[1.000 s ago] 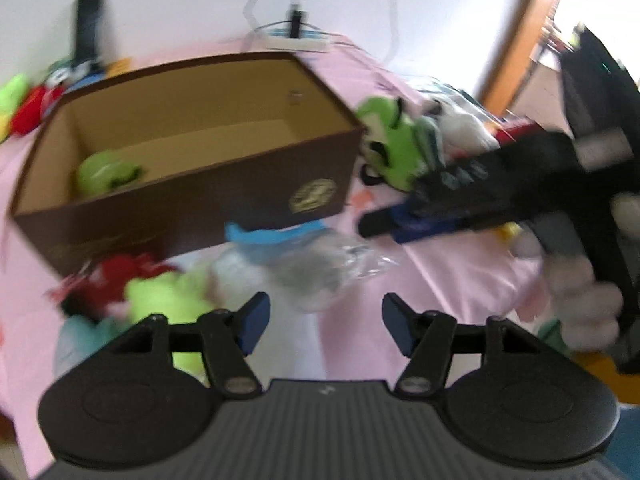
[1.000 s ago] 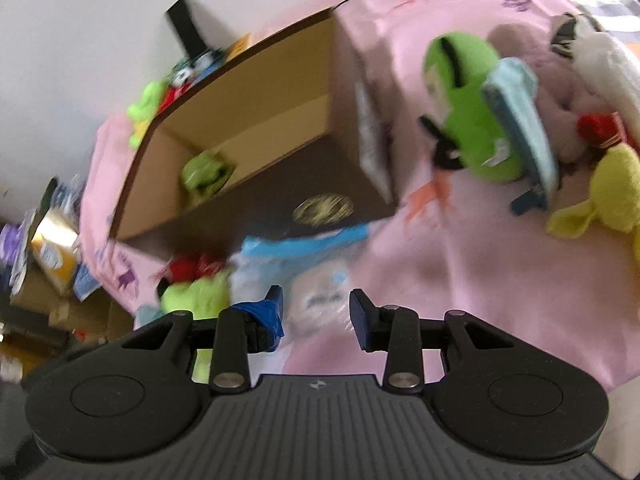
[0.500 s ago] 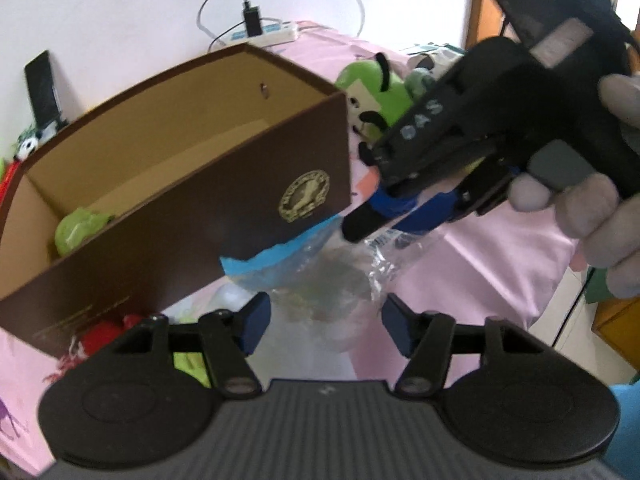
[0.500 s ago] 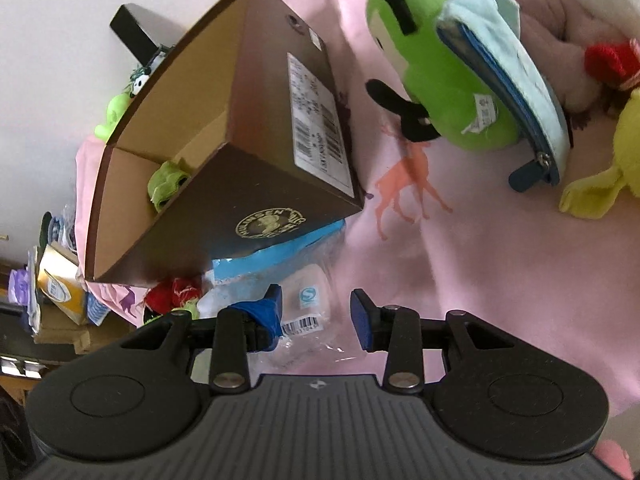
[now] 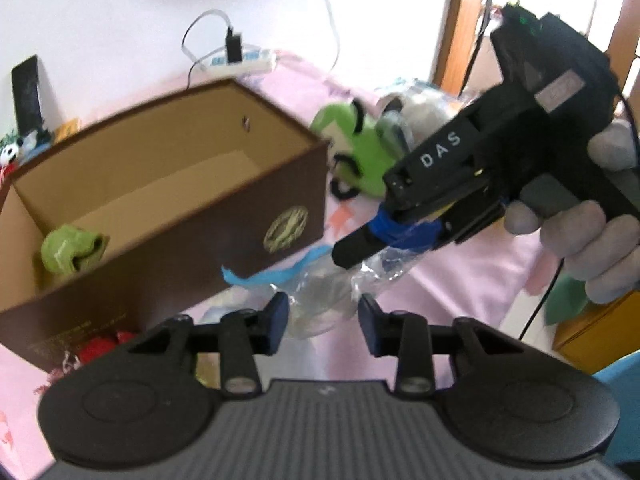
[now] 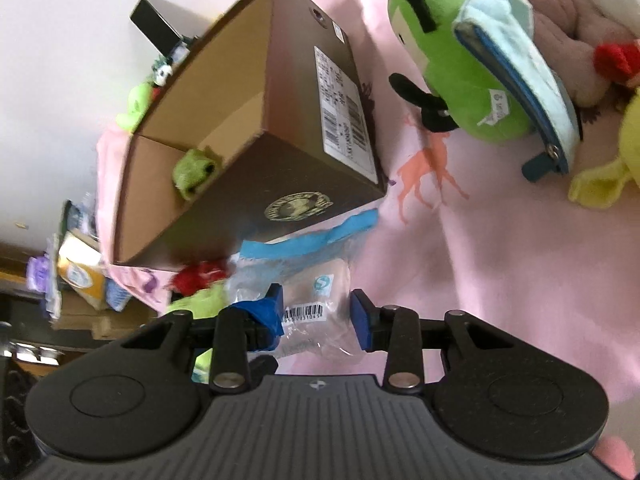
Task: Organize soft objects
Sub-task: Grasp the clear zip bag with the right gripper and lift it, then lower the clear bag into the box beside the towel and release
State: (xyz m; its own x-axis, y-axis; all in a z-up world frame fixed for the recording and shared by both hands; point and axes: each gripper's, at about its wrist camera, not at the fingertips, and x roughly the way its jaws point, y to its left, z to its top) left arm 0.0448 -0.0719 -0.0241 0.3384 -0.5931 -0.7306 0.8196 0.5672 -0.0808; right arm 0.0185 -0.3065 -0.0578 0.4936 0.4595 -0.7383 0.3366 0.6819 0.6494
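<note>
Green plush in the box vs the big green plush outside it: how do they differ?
The small green plush is much smaller and lies inside the brown box; the big green plush lies outside on the pink cloth. The big one has black markings and a light blue pouch leaning on it; the small one is bare. Both are lime green.

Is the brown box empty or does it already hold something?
Not empty: one small green plush lies inside the open box, at its left end. Nothing else shows inside.

box (image 6: pixel 304 184) brown, gold emblem | plush (image 6: pixel 460 60) green, black | cloth (image 6: pixel 500 240) pink, deer print
</note>
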